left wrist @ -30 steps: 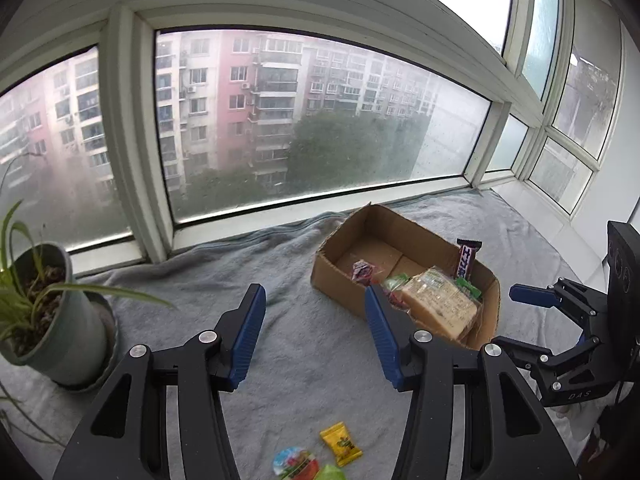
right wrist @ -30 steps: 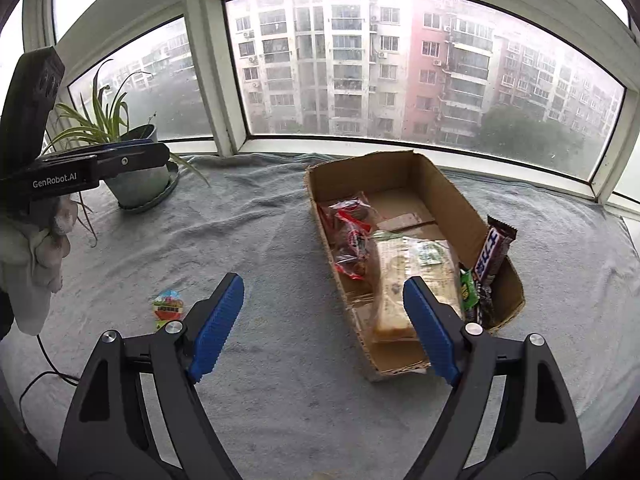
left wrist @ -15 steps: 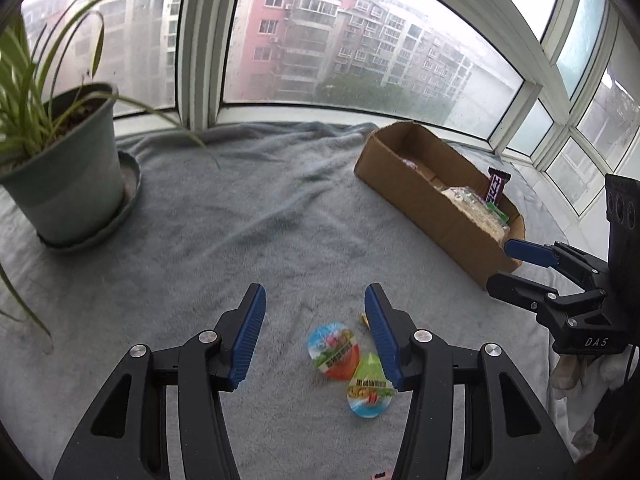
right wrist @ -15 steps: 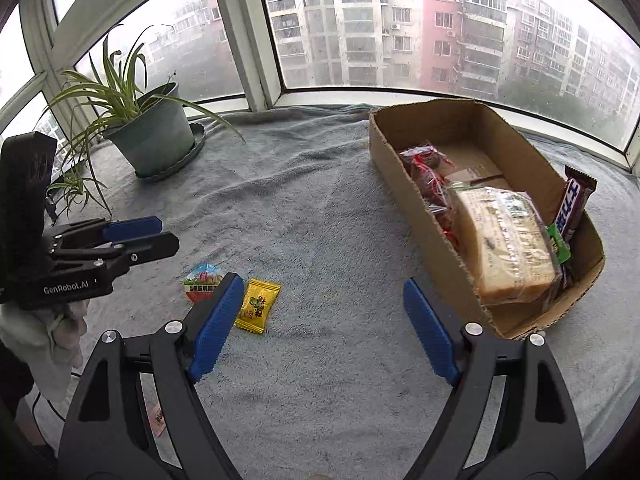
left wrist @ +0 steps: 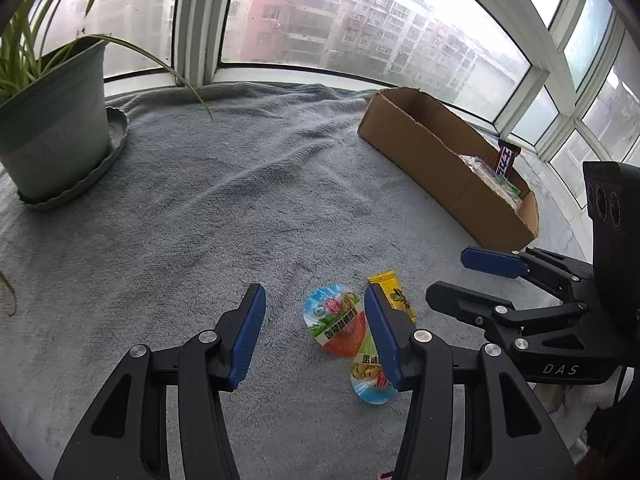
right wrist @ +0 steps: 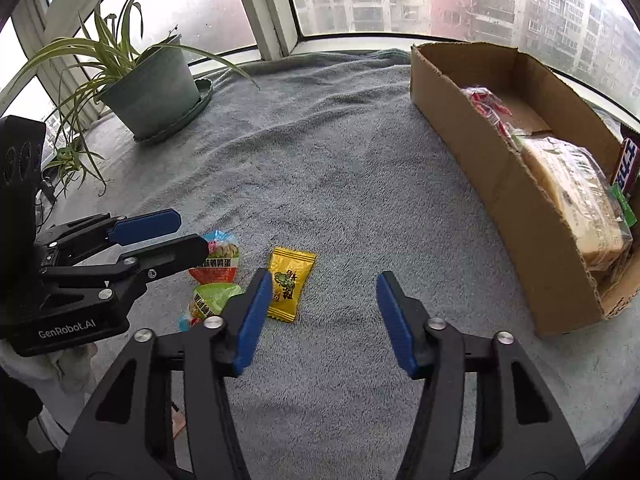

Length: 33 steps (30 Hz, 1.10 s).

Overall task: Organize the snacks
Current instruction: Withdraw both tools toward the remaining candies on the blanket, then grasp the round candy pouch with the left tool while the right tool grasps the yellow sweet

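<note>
Three loose snacks lie on the grey towel (left wrist: 240, 200): a red-and-blue egg packet (left wrist: 336, 320), a green egg packet (left wrist: 370, 372) and a yellow candy packet (left wrist: 394, 294). My left gripper (left wrist: 314, 332) is open and hovers just above the red egg packet, its right finger over the green one. In the right wrist view the yellow packet (right wrist: 289, 280) lies beside the left fingertip of my open, empty right gripper (right wrist: 322, 312). The cardboard box (right wrist: 500, 184) at right holds a wrapped bread loaf (right wrist: 572, 188), red-wrapped snacks and a chocolate bar (right wrist: 628, 164).
A potted spider plant (right wrist: 152, 92) on a saucer stands at the back left by the window. The towel (right wrist: 340, 160) covers the sill. The box (left wrist: 444, 168) stands at right, open at the top.
Both grippers have dropped and tilted down from the box toward the loose snacks, which now lie right at the fingertips. Both stayed open.
</note>
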Each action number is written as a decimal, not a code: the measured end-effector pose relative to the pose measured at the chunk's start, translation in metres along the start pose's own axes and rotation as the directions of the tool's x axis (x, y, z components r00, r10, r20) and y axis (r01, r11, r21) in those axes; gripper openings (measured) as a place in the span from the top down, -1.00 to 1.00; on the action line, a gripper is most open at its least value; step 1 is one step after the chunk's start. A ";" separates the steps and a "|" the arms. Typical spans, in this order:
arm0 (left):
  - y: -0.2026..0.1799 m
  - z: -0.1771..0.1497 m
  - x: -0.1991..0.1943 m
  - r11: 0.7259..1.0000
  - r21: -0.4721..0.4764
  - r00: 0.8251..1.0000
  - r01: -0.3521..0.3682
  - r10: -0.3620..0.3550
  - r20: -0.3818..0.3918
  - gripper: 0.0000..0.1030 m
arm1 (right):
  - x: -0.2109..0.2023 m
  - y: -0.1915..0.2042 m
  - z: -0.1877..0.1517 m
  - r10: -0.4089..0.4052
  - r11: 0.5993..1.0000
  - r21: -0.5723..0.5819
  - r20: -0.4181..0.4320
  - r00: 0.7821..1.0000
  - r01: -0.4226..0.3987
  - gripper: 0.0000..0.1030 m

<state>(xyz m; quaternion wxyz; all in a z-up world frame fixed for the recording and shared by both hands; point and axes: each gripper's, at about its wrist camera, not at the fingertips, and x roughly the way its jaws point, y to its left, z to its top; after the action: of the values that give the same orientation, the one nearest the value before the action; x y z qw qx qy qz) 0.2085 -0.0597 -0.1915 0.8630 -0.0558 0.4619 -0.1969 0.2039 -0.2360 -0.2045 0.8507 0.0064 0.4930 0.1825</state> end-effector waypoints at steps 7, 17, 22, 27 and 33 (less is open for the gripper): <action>-0.006 -0.005 0.006 1.000 0.031 1.000 0.000 0.000 -0.007 0.19 | 0.011 0.006 0.000 0.013 1.000 -0.019 -0.022 1.000 -0.013 -0.02; -0.014 -0.009 0.016 0.996 0.091 0.999 -0.012 0.015 -0.035 0.45 | 0.021 0.016 0.002 -0.015 0.996 -0.086 -0.042 0.999 0.011 0.06; -0.011 -0.010 0.019 0.996 0.094 0.999 -0.003 0.008 -0.051 0.45 | 0.021 0.017 0.003 -0.018 0.993 -0.116 -0.047 0.999 0.012 0.13; -0.013 -0.010 0.022 0.995 0.095 0.999 0.000 0.004 -0.045 0.45 | 0.021 0.023 0.002 -0.005 0.991 -0.135 -0.046 0.999 -0.001 0.40; -0.015 -0.013 0.020 0.995 0.104 1.000 -0.003 0.006 -0.028 0.57 | 0.022 0.027 0.002 0.001 0.989 -0.146 -0.050 0.999 -0.009 0.55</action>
<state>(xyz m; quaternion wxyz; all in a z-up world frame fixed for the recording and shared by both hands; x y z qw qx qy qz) 0.2038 -0.0805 -0.2100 0.8586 -0.0069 0.4632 -0.2197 0.2067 -0.2033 -0.2164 0.8359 -0.0594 0.4992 0.2204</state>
